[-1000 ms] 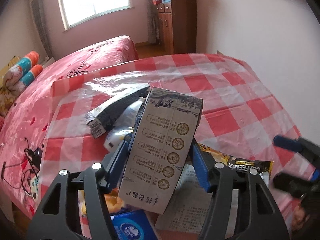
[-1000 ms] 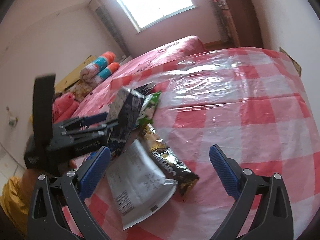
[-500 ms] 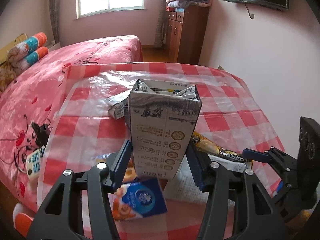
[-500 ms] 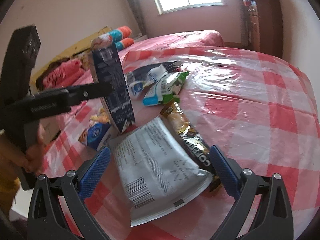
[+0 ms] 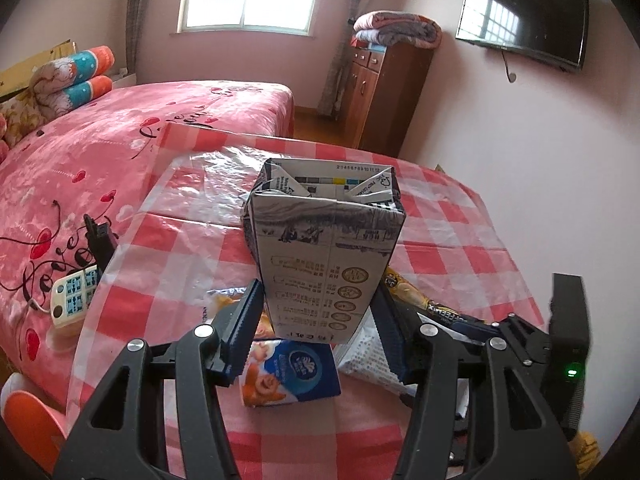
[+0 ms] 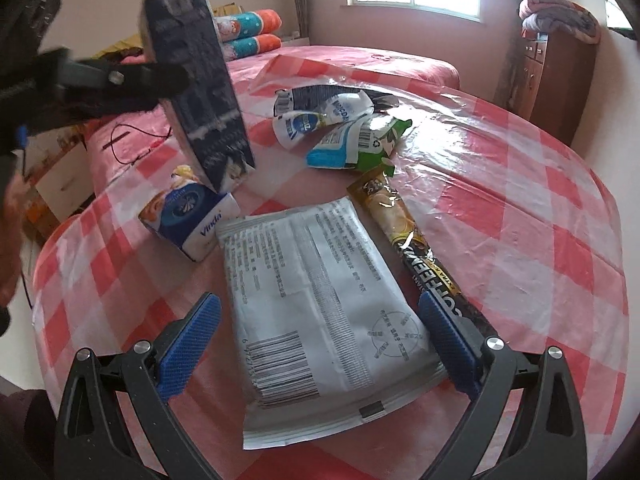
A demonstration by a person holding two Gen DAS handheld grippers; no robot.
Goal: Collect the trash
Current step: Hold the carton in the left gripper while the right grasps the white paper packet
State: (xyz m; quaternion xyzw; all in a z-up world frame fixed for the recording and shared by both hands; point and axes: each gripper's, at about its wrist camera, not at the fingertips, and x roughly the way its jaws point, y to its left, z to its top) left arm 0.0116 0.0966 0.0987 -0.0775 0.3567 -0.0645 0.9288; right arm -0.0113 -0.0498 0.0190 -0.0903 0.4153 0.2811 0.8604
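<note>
My left gripper [image 5: 320,324] is shut on a grey printed carton [image 5: 326,256] and holds it upright above the checked table [image 5: 448,248]. The carton also shows in the right wrist view [image 6: 200,92], lifted at the upper left. My right gripper [image 6: 316,340] is open and low over a white printed pouch [image 6: 320,300], with a blue pad on each side of it. A gold and black coffee stick [image 6: 416,248] lies right of the pouch. A blue Vinda tissue pack [image 6: 188,216] lies left of it. Several crumpled wrappers [image 6: 340,124] lie further back.
A bed with a pink cover [image 5: 100,168] runs along the table's left side, with a remote control [image 5: 74,296] and cables on it. A wooden cabinet [image 5: 384,88] stands at the back wall. A television [image 5: 524,12] hangs on the right wall.
The left gripper has lifted the carton up and to the left, away from the other trash. The right gripper has come lower and closer over the white pouch.
</note>
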